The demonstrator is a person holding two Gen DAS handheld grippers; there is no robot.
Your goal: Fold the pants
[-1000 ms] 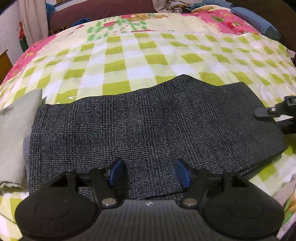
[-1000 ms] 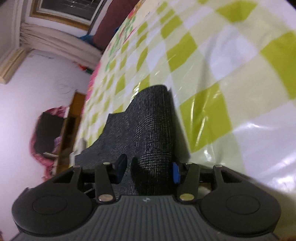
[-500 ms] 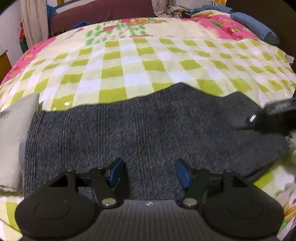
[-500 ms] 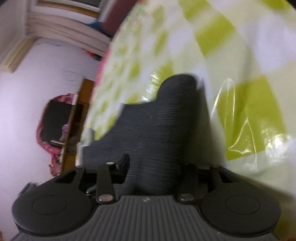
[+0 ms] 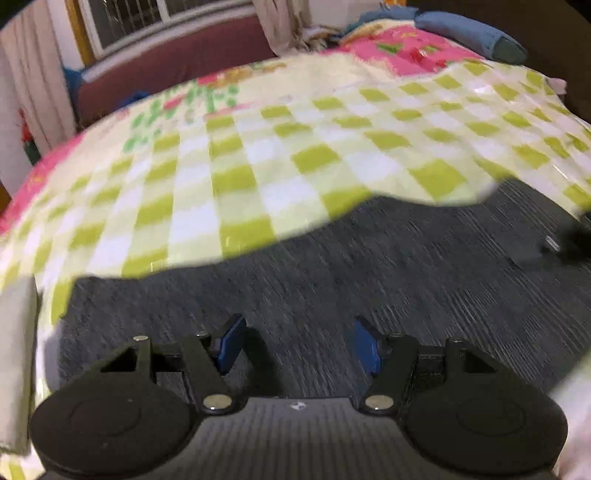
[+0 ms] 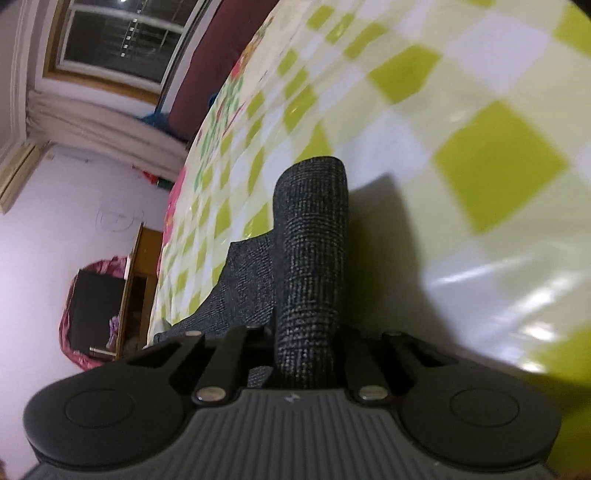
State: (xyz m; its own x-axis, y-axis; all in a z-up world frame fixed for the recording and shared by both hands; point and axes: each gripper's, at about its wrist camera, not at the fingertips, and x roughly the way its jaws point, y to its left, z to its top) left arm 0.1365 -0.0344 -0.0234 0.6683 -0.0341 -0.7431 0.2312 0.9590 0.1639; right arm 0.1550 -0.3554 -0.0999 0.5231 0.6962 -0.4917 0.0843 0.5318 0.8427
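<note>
The dark grey checked pants (image 5: 369,266) lie folded across the near part of the bed. My left gripper (image 5: 297,345) is open just above their near edge, blue pads apart, holding nothing. My right gripper (image 6: 306,354) is shut on a thick fold of the pants (image 6: 312,258), which stands up between its jaws and is lifted off the sheet. In the left wrist view the right gripper (image 5: 569,243) shows as a dark blur at the far right edge of the pants.
The bed has a glossy green-and-white checked sheet (image 5: 280,162). A grey cloth (image 5: 16,369) lies at the left edge. A blue pillow (image 5: 469,33) and a maroon headboard (image 5: 166,74) are at the back. A wooden cabinet (image 6: 136,291) stands beside the bed.
My right gripper has closed on the right end of the pants and raised it. My left gripper has moved in lower over the near edge, still open.
</note>
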